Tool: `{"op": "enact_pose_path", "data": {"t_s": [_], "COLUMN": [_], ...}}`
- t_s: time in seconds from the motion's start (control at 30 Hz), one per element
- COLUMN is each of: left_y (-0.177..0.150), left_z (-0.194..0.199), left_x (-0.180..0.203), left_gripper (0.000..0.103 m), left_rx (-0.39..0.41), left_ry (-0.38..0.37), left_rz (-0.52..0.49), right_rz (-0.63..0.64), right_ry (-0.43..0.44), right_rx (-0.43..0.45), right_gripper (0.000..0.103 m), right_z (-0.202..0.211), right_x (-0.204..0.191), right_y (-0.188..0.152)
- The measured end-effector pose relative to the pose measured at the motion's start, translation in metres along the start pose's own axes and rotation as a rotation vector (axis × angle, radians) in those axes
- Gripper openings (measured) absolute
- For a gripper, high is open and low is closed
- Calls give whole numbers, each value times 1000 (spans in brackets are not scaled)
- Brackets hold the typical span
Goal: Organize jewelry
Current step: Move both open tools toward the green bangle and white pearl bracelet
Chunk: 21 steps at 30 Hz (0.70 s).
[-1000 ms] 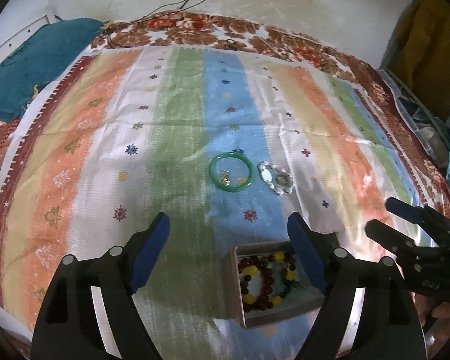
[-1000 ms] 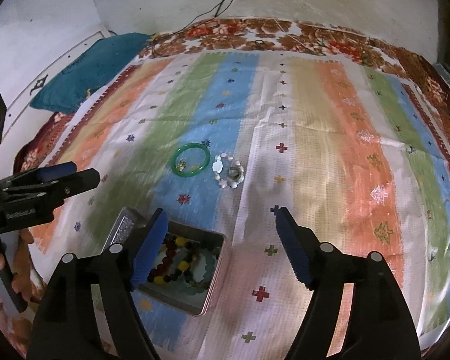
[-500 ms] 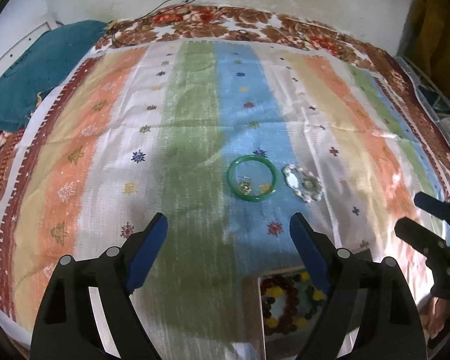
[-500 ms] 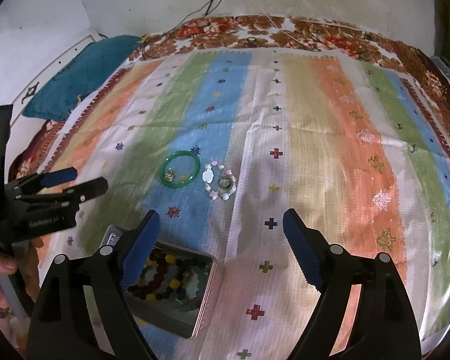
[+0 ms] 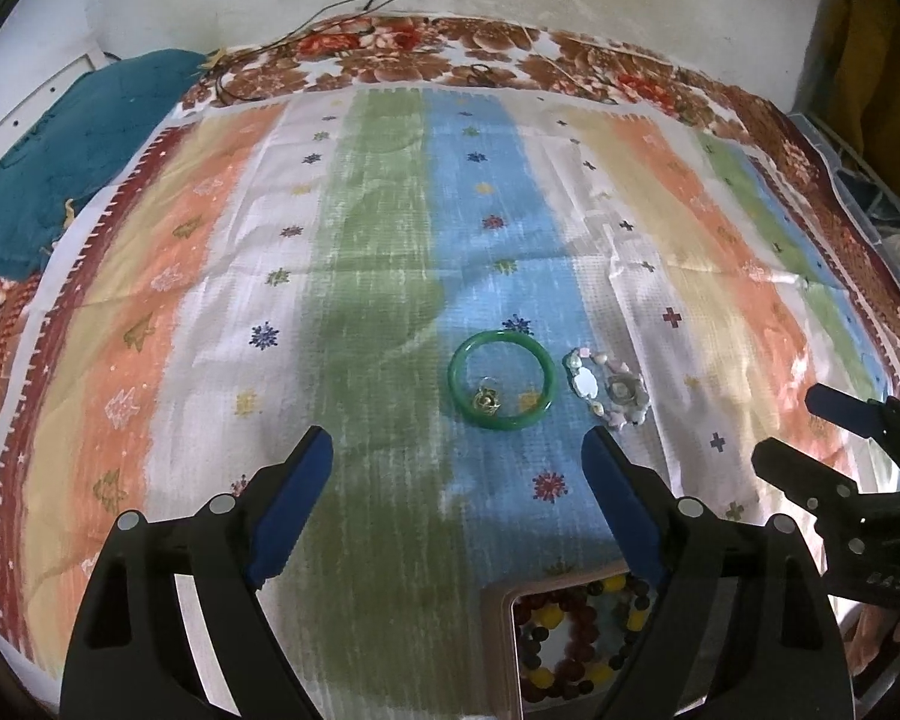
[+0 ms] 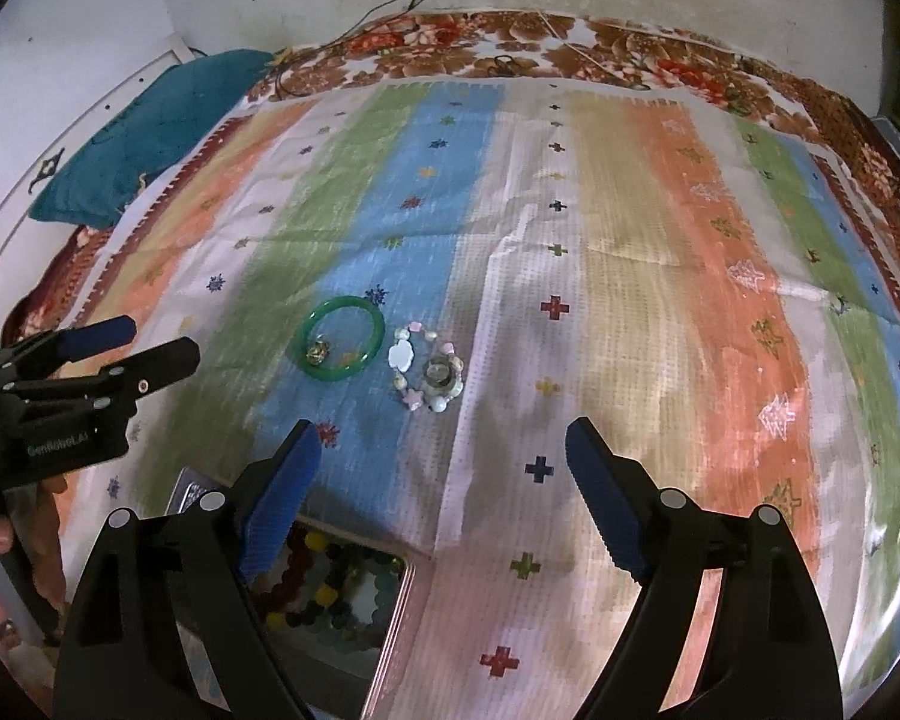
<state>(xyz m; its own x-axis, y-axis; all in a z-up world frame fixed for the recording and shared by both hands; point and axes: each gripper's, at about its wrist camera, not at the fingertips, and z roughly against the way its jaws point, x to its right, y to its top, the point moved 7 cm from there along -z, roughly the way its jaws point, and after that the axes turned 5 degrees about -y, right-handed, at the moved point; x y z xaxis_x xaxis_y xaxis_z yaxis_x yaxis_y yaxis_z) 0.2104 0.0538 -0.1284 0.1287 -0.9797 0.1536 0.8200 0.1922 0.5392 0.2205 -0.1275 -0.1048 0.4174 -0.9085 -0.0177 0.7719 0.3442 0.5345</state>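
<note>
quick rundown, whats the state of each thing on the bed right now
green glass-like bangle: flat on striped cloth, small gold trinket inside
pale bead bracelet: flat beside bangle, apart from it
square metal tin: open, holds dark and yellow beads
left gripper: fingers open, empty
right gripper: fingers open, empty

Both hand-held grippers [image 5: 456, 468] [image 6: 438, 462] wide apart, empty

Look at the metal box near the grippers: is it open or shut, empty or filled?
Open and filled: the metal box has no lid on, and beaded bracelets show inside.
</note>
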Motion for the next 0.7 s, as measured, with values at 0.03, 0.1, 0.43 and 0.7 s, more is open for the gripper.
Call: {"op": "enact_pose_path", "data": {"t_s": [0.03, 0.1, 0.43, 0.7], "left_y": [1, 1, 3, 4], "left_z": [-1, -2, -19, -33], "left_x": [0, -1, -5, -5], "left_gripper": [84, 84, 84, 84], "left_rx": [0, -1, -26, -44], "left_ry": [-1, 2, 6, -31], "left_rz": [1, 1, 3, 27], "right_rz": [1, 0, -20, -1], "right_ry": [1, 4, 16, 3], "right_rx": [-2, -6, -35, -42], "right_gripper": [84, 84, 84, 84], "right_z": [-1, -4, -23, -33], "right_x": [0, -1, 1, 2], "right_y": [0, 1, 1, 5]}}
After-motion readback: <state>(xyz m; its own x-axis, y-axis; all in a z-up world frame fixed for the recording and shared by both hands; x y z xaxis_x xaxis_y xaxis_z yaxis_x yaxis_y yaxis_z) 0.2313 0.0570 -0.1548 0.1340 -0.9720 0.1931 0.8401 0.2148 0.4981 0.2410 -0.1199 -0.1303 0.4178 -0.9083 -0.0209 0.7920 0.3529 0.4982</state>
